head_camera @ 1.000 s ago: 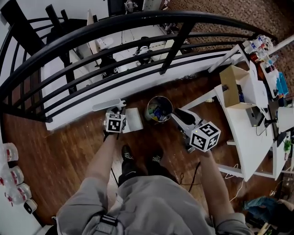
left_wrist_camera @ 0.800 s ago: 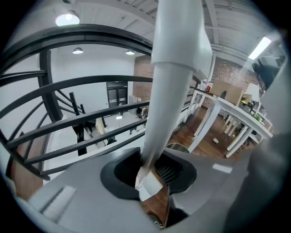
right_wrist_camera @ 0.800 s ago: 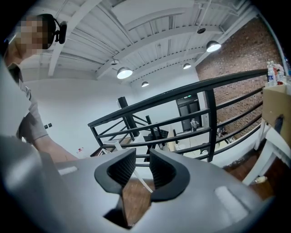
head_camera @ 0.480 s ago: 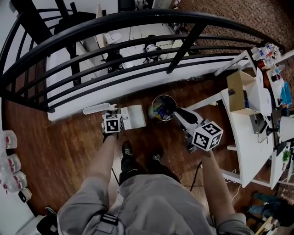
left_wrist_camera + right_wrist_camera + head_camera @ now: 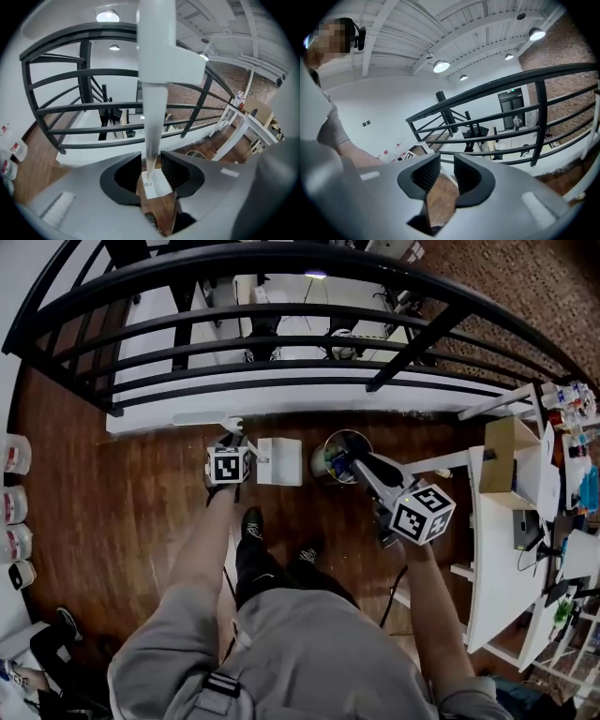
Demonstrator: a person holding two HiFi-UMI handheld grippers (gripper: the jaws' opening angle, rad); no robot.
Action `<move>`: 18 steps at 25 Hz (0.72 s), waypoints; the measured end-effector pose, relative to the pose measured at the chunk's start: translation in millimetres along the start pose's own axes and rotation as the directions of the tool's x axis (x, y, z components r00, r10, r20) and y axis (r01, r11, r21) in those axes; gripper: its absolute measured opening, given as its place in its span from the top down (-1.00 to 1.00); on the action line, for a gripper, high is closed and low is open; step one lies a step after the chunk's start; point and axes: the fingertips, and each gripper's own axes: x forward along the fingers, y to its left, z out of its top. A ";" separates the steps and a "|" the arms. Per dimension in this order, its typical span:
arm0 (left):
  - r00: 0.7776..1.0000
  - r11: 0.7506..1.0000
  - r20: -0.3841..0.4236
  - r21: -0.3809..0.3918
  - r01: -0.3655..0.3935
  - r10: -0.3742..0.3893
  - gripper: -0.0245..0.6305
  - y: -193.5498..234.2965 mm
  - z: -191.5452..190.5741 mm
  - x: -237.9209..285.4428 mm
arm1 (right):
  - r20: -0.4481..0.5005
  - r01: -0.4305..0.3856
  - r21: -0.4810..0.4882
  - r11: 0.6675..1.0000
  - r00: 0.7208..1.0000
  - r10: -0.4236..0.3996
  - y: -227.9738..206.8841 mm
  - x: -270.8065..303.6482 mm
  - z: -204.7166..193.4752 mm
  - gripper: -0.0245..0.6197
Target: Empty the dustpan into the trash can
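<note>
Dustpan point(image 5: 279, 461) of white plastic was let go on the brown wooden floor point(image 5: 141, 502).
Left gripper point(image 5: 151, 163) jaws had just been opening and stood clear of the slim handle point(image 5: 154, 117), which rose upright between them. The pan lay flat, reaching toward the round metal trash can point(image 5: 320, 463) just beside it. Right gripper point(image 5: 446, 171), jaws lately narrowed, held nothing. Emptying looked over.

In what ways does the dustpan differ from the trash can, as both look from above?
The dustpan is white and square; the trash can is round and greyish. The dustpan looks bare; the trash can holds colourful rubbish. Both stand on the wooden floor, side by side, near the railing.
</note>
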 end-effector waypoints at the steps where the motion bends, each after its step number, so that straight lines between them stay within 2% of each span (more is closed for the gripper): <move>1: 1.000 1.000 -0.009 -0.012 -0.009 0.009 0.52 4.2 -3.2 -4.2 | -0.006 -0.011 -0.006 1.000 1.000 0.011 2.9 3.4 0.6 0.66; 7: 0.999 0.999 -0.040 -0.029 -0.025 0.023 0.52 2.2 -34.7 -38.0 | -0.022 -0.062 -0.025 0.998 0.998 0.061 18.7 17.3 0.8 0.66; 11: 0.999 0.997 -0.040 -0.068 0.023 -0.025 0.57 -24.3 -46.4 -70.0 | -0.040 -0.073 -0.030 0.997 0.997 0.071 22.7 25.1 -4.3 0.66; 15: 0.994 0.994 0.001 -0.002 0.111 -0.111 0.70 -64.5 -19.7 -104.6 | -0.032 -0.036 0.006 0.999 0.999 0.037 19.3 25.6 -9.7 0.73; 17: 0.980 0.980 0.043 0.054 0.193 -0.195 0.81 -95.0 3.2 -118.4 | -0.026 -0.003 -0.006 1.000 1.000 0.002 16.8 22.6 -8.3 0.89; 18: 0.969 0.968 0.066 0.092 0.232 -0.239 0.83 -111.9 17.7 -125.4 | -0.023 0.011 -0.021 1.000 1.000 -0.011 15.8 20.4 -5.8 0.89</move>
